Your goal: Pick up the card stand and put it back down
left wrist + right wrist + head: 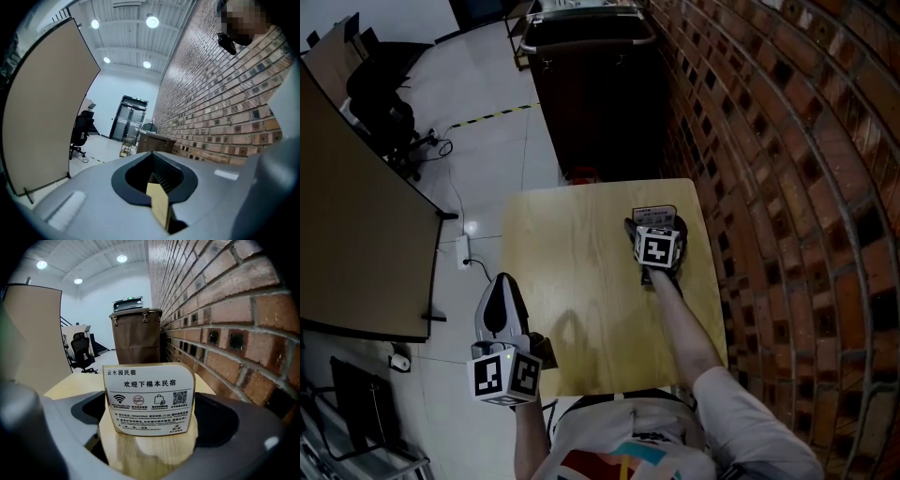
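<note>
The card stand [149,399], a white printed card on a light wooden base, stands at the far right of the wooden table [581,291]. In the head view the card stand [654,215] shows just beyond my right gripper [656,232]. My right gripper [147,437] is shut on its wooden base, one jaw at each side. My left gripper [500,298] hangs at the table's near left edge, far from the stand. In its own view my left gripper [155,177] is shut with nothing in it.
A brick wall [787,141] runs close along the table's right side. A dark brown bin [591,94] stands behind the table. To the left are a large slanted board [356,244], an office chair [384,103] and cables on the floor.
</note>
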Available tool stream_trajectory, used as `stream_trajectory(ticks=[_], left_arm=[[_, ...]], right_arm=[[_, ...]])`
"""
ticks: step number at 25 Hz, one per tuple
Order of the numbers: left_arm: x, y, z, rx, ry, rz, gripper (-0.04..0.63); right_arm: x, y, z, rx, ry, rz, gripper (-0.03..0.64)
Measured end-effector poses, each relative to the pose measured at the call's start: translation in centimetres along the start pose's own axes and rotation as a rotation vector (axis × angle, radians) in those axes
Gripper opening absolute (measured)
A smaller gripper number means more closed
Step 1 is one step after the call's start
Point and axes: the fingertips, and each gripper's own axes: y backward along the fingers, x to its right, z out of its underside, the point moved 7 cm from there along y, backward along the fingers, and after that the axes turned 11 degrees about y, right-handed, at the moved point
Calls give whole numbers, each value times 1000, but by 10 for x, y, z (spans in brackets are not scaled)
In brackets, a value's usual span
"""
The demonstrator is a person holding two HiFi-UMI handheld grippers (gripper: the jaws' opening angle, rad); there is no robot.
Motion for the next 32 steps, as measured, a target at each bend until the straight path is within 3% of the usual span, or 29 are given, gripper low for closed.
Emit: stream_trajectory(ticks=[8, 13, 15, 17, 18, 23, 26, 32], left_arm=[[0, 6, 0, 4, 13, -9, 5], [6, 10, -1, 16, 17, 9, 5], [11, 12, 0, 23, 19, 27, 5], [16, 12, 1, 33, 13, 57, 5], [21, 12, 2, 29, 7, 67, 5], [44, 13, 9, 7, -14, 116, 5], [62, 14, 7, 13, -55, 160, 5], [94, 19, 7, 32, -124, 259, 5]], right_arm=[[7, 14, -12, 72, -6, 0, 566], [12, 75, -47, 263, 12, 27, 568], [13, 114, -66, 361, -4, 9, 499], [13, 161, -84, 474, -24, -5, 282], [13, 184, -93, 536, -31, -16, 223], [7, 289, -109, 797, -57, -122, 0], [-2, 330, -94, 885, -85, -186, 0], [-12, 337, -53, 793, -129, -213, 0]])
